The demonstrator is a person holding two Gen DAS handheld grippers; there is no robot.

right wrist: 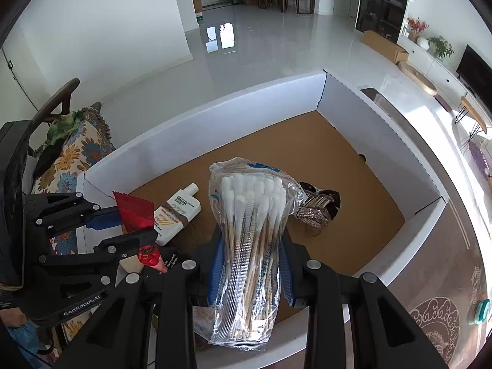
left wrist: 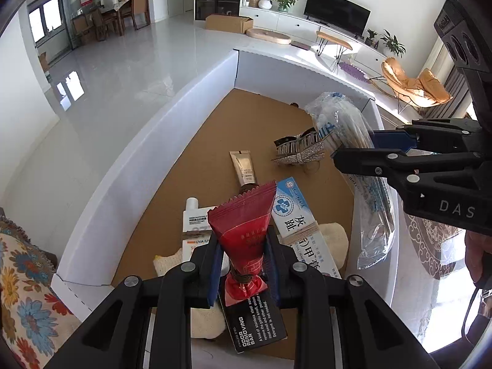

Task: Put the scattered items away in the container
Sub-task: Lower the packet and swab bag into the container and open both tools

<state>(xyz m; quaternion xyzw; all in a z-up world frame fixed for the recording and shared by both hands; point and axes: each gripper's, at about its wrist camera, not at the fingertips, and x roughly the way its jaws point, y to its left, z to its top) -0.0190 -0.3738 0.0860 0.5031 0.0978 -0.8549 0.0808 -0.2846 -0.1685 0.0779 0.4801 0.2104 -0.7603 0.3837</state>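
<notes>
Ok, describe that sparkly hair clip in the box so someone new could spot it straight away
Look inside the white-walled cardboard box with the brown floor. On the bare stretch toward its far end, past the gold tube, lies the hair clip. It is the only glittery thing there, with rhinestone-covered silver bars and dark jaws; its neighbours are plain packets and tubes.

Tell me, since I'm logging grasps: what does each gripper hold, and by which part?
Left gripper: red wrapped candy, pinched at its lower half. Right gripper: bag of cotton swabs, clamped around its middle.
</notes>
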